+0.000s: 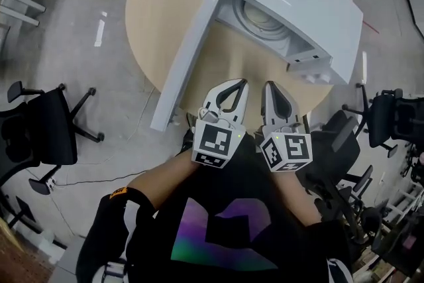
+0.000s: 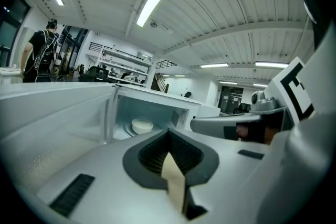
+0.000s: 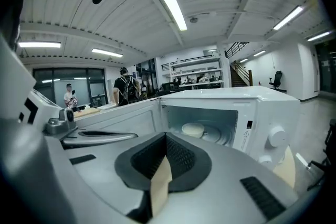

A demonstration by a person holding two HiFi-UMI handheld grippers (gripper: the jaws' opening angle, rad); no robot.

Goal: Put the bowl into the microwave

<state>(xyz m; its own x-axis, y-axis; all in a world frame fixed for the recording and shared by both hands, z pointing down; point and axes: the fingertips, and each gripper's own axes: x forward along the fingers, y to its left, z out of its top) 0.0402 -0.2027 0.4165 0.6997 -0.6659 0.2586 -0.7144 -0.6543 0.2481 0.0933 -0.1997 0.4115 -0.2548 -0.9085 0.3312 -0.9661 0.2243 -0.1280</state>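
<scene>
Inside the microwave (image 1: pixel 291 3) sits the bowl (image 2: pixel 142 125), ahead of my left claw (image 1: pixel 240 82) and right claw (image 1: pixel 267 85), both closed empty; the door (image 1: pixel 189 56) stands nearer the left.

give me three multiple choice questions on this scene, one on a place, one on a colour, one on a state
1. Where is the bowl?
A. on the round table, beside the microwave
B. inside the microwave, on its turntable
C. held in a gripper

2. What colour is the microwave's casing?
A. white
B. black
C. red

3. How is the microwave door?
A. shut
B. taken off and lying flat
C. swung open

Answers:
1 B: both gripper views show the bowl sitting in the cavity.
2 A: the top and sides are white in every view.
3 C: in the head view the door stands out from the front, and the cavity is open to sight.
</scene>
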